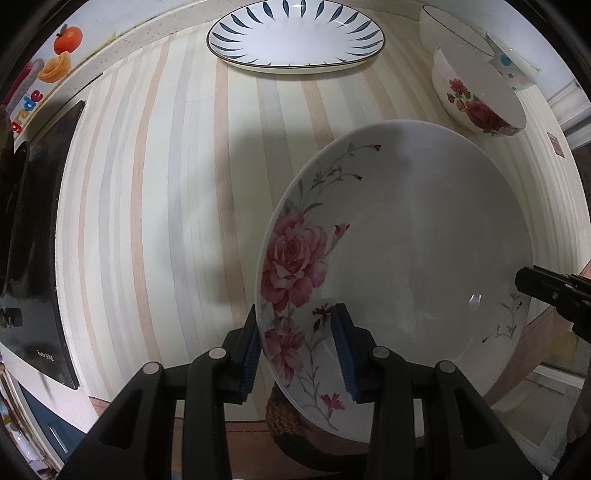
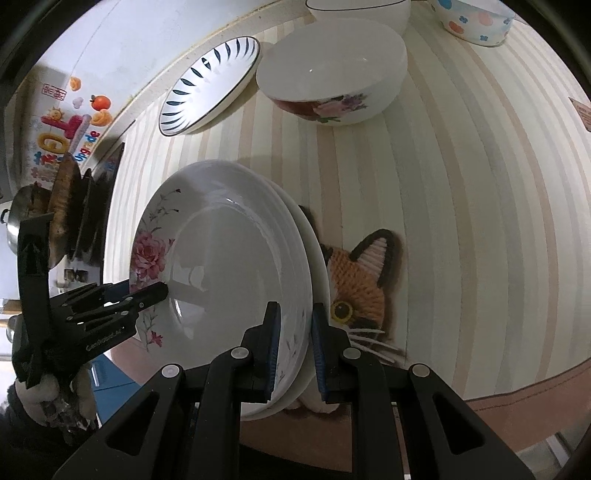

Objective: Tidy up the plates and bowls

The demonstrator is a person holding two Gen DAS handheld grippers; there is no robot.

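Observation:
A white plate with pink roses (image 1: 406, 240) is held between both grippers over the striped table. My left gripper (image 1: 295, 347) is shut on its near rim. My right gripper (image 2: 293, 350) is shut on the opposite rim of the rose plate (image 2: 229, 273), which sits on top of other white plates. The left gripper also shows in the right wrist view (image 2: 147, 295), and a right finger (image 1: 546, 288) shows in the left wrist view. A blue-leaf plate (image 1: 295, 35) lies at the far edge. A rose bowl (image 1: 476, 88) stands at the far right.
A plain white bowl (image 2: 358, 11) and a dotted bowl (image 2: 476, 20) stand behind the rose bowl (image 2: 332, 70). A knitted cat mat (image 2: 365, 284) lies under the plates. A black stove top (image 1: 33, 229) is at the left. The striped table (image 1: 166, 184) stretches between them.

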